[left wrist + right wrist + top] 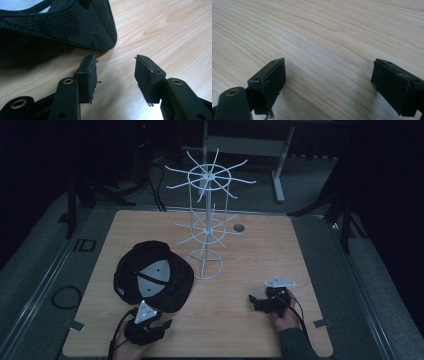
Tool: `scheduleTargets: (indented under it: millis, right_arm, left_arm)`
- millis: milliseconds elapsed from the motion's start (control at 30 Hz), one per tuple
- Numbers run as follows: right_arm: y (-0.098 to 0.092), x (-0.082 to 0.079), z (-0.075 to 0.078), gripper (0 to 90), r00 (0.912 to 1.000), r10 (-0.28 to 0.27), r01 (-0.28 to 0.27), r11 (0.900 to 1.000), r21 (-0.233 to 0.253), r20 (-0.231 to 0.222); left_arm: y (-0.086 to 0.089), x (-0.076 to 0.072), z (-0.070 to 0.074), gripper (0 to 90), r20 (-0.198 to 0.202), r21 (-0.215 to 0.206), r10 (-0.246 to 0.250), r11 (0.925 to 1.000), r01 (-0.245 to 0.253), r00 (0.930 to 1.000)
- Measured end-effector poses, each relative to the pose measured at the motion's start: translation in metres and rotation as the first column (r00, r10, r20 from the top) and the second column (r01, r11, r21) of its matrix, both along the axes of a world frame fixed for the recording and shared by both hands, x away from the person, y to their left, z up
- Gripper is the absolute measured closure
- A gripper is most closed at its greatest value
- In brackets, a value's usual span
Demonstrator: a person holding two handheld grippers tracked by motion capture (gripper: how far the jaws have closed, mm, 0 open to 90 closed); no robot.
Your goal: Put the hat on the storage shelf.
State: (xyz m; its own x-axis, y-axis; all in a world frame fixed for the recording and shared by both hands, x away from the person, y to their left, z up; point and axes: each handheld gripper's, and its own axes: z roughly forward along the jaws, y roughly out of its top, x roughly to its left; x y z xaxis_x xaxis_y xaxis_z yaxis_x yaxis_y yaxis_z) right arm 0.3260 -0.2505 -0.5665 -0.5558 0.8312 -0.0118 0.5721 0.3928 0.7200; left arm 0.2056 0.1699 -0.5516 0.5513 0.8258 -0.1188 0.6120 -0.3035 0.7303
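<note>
Left gripper (115,75) was open, jaws apart over bare wood, just short of the black cap (62,25), not touching. High view added what mine lacked: cap (152,275) lay beside the white wire rack (205,220), on its left. Right gripper (257,301) sat open too, well right of the cap.

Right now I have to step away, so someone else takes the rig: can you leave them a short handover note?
Left hand-held gripper: open, holding nothing, just short of the black cap.
Right hand-held gripper: open, holding nothing, over bare table.
Cap lies on the table left of the white wire rack, apart from it.
Done: nothing gripped yet.
Left: probably grip the cap and hang it on the rack.
</note>
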Motion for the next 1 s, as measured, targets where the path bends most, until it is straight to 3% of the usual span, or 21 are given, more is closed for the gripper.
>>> scheduleTargets:
  millis: [167,233,333,667,767,833,1000]
  right_arm:
    - [0.000,0.000,0.000,12.3,1.0000,0.000,0.000,1.000,0.000,0.000]
    - [0.000,0.000,0.000,12.3,1.0000,0.000,0.000,1.000,0.000,0.000]
    - [0.000,0.000,0.000,12.3,1.0000,0.000,0.000,1.000,0.000,0.000]
    - [0.000,0.000,0.000,12.3,1.0000,0.000,0.000,1.000,0.000,0.000]
    - [0.000,0.000,0.000,12.3,1.0000,0.000,0.000,1.000,0.000,0.000]
    - [0.000,0.000,0.000,12.3,1.0000,0.000,0.000,1.000,0.000,0.000]
    - [0.000,0.000,0.000,12.3,1.0000,0.000,0.000,1.000,0.000,0.000]
  left_arm:
    - [0.001,0.006,0.004,49.5,0.012,0.001,0.027,0.9996,-0.027,0.9996]
    - [0.006,0.009,0.010,49.1,0.040,-0.004,0.064,0.9980,-0.064,0.9972]
    - [0.015,0.013,0.018,50.1,0.062,-0.043,0.106,0.9937,-0.103,0.9924]
    - [0.019,0.031,0.033,50.2,0.104,-0.053,0.148,0.9883,-0.143,0.9835]
    - [0.009,0.036,0.030,48.8,0.090,-0.039,0.128,0.9914,-0.125,0.9877]
    - [-0.007,0.040,0.019,48.4,0.057,-0.005,0.095,0.9955,-0.095,0.9938]
    - [-0.017,0.046,0.011,49.8,0.031,-0.011,0.111,0.9937,-0.111,0.9933]
